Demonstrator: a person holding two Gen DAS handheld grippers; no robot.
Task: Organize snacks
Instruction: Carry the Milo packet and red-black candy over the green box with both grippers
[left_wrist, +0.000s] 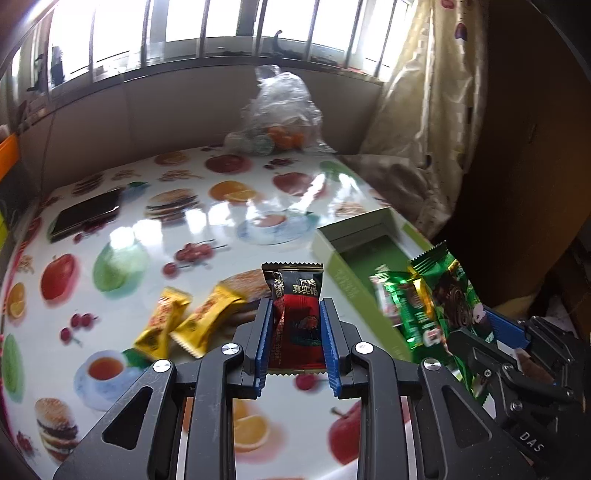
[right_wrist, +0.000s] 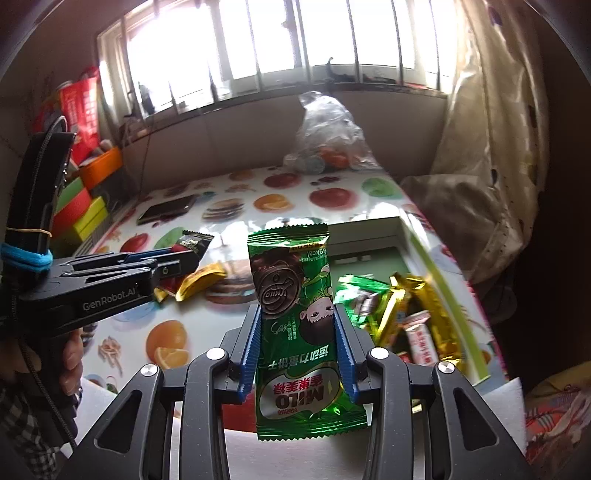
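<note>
My left gripper is shut on a dark red and black snack packet, held above the table. Two yellow snack packets lie on the table just left of it. My right gripper is shut on a green Milo packet, held upright left of the green box, which holds several gold, green and white packets. In the left wrist view the right gripper and its Milo packet are at the right, by the box. In the right wrist view the left gripper is at the left.
The table has a glossy fruit-print cover. A dark phone lies at its far left. A clear plastic bag of fruit stands at the back. A curtain hangs at the right. Coloured boxes are stacked left of the table.
</note>
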